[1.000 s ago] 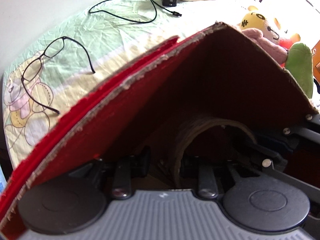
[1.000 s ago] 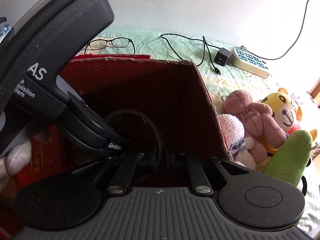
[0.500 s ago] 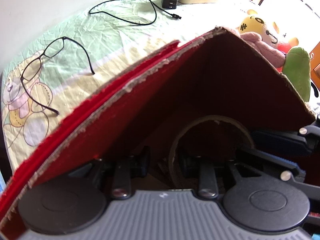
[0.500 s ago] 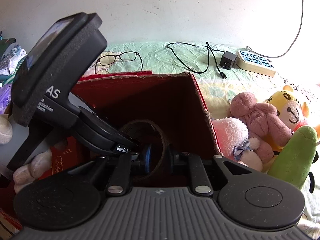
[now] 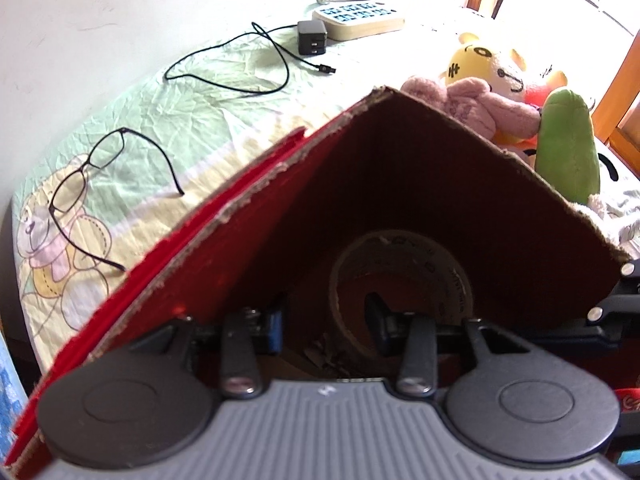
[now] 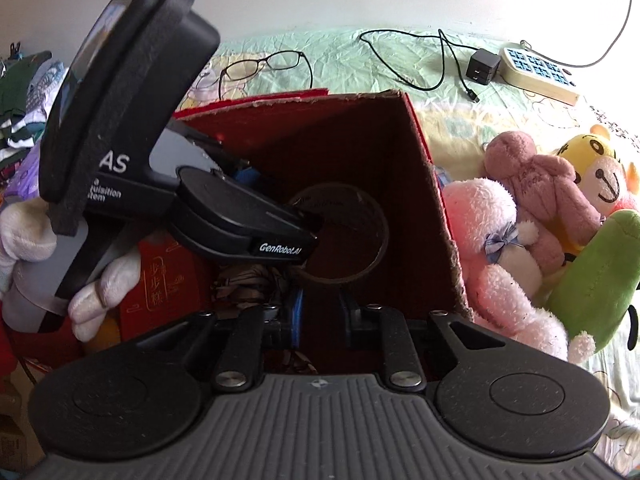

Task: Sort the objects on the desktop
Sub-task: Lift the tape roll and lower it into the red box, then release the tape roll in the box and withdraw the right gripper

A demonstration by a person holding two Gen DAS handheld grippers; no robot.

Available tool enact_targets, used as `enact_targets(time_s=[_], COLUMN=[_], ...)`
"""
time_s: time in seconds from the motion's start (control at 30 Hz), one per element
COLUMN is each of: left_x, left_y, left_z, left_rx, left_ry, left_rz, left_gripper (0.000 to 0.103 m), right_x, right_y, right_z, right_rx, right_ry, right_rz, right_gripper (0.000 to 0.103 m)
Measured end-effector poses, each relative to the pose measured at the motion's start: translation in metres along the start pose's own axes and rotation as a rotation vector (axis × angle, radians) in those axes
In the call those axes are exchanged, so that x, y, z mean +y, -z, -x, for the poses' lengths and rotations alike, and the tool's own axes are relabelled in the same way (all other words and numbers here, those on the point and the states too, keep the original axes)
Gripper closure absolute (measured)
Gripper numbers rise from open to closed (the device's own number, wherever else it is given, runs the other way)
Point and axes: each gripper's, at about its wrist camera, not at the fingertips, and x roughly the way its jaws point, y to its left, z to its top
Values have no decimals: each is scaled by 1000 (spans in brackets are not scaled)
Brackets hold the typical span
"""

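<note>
Red cardboard box [image 6: 360, 148]: open-topped, standing on the bed [image 5: 240, 76] near its front edge, inner walls dark red.
Tape roll [image 5: 400, 280]: brown, inside the box, leaning against the inner wall at the far corner.
Left hand-held gripper [image 5: 326, 326]: fingers spread apart inside the box; the right finger sits inside the roll's core, the left finger is well clear of it, nothing clamped.
Right hand-held gripper [image 6: 320, 320]: fingers part open over the box's near side, just below the roll, gripping nothing.
Eyeglasses [image 5: 96, 188]: black frame, arms unfolded, on the sheet beyond the box's left wall.
Charger with black cable [image 5: 312, 38]: toward the bed's far edge, just beside a cream power strip [image 5: 356, 20].
Plush toys [image 6: 540, 216]: pink, yellow and green, heaped against the box's right wall.
</note>
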Motion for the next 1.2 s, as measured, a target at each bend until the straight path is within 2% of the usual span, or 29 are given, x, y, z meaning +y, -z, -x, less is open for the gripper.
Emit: enact_targets(time_s=[0.07, 0.2, 0.37, 0.6, 0.7, 1.0, 1.2], left_x=[0, 1, -5, -7, -8, -11, -13], left_y=[1, -1, 0, -3, -7, -9, -8], left_z=[0, -2, 0, -5, -13, -21, -23], left_rx=[4, 3, 11, 18, 20, 41, 47], left_ry=[-11, 6, 10, -9, -14, -27, -38], left_rz=[-15, -12, 23, 23, 17, -4, -18], left_gripper=[58, 55, 65, 70, 69, 63, 62], right_x=[4, -4, -2, 8, 13, 11, 11], right_y=[-1, -6, -8, -1, 2, 7, 10], right_z=[-4, -16, -21, -21, -20, -6, 3], right_rx=[11, 11, -48, -131, -143, -121, -124], right_ry=[15, -8, 21, 65, 88, 44, 44], right_rz=[9, -47, -39, 24, 53, 6, -5], right_gripper=[83, 83, 89, 91, 91, 90, 90])
